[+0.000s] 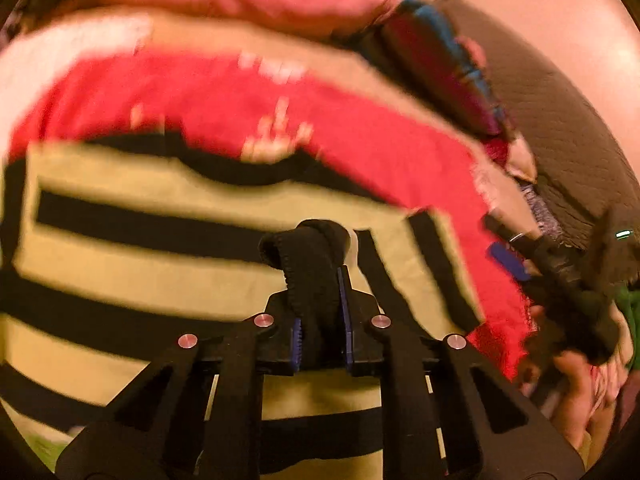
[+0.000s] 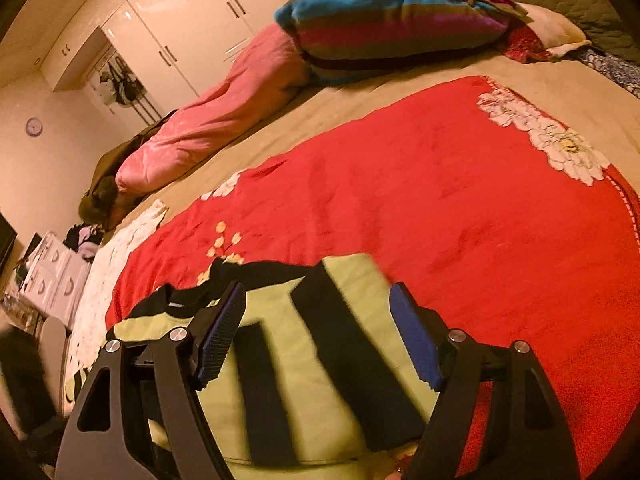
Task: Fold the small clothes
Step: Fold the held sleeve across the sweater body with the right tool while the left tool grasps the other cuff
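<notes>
Inspection, starting nearest my tools: my left gripper is clamped on a bunched black edge of the striped top, apparently a cuff or hem, with the fabric pinched between its blue pads. My right gripper hangs with jaws spread wide above the same garment; nothing is between its pads and it holds nothing. The striped top, yellow-green with black bands and a black neckline, lies mostly flat on the red floral bedspread, near that bedspread's closest edge. Judgement on progress: the garment looks spread out and at most one edge is being drawn over, so folding is at an early step; the remaining folds and squaring-off are still to do. Beyond the bedspread's far edge lie a striped multicolour pillow and a pink quilt; white wardrobes stand farther back. The left view is blurred, so fine detail is unconfirmed.
</notes>
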Demonstrator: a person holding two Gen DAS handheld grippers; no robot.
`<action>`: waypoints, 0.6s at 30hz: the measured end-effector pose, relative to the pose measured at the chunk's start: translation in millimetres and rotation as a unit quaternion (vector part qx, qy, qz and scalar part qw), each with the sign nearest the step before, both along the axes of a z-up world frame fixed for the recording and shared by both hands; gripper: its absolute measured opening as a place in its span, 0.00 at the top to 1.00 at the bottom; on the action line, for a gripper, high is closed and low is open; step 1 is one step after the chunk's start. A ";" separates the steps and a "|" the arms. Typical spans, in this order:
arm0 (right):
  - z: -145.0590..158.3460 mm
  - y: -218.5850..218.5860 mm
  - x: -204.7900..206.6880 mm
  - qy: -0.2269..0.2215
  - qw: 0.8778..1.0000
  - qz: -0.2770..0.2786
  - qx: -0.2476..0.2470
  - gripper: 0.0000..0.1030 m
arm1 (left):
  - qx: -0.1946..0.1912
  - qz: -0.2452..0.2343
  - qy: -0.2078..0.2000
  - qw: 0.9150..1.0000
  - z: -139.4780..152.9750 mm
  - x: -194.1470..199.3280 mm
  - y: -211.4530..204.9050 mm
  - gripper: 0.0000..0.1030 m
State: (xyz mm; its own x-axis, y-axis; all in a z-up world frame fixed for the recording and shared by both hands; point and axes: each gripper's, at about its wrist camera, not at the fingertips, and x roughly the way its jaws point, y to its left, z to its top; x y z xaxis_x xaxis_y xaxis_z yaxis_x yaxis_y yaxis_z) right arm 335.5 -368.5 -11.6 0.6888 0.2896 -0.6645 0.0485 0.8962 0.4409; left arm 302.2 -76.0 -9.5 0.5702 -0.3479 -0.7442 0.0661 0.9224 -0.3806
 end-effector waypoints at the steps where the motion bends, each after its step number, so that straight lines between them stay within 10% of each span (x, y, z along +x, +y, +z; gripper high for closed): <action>1: 0.8 -2.7 -0.5 -0.002 1.000 -0.003 0.000 0.29 | 0.009 0.001 -0.021 1.000 15.0 -1.8 4.7 0.92; 8: 5.3 -2.3 -2.1 -0.015 1.000 0.001 -0.001 0.29 | 0.108 0.049 -0.089 0.989 77.2 -5.7 69.2 0.92; 18: -11.8 94.2 -3.2 -0.009 0.986 0.150 -0.068 0.29 | 0.116 0.085 0.043 0.989 -22.9 24.7 127.5 0.92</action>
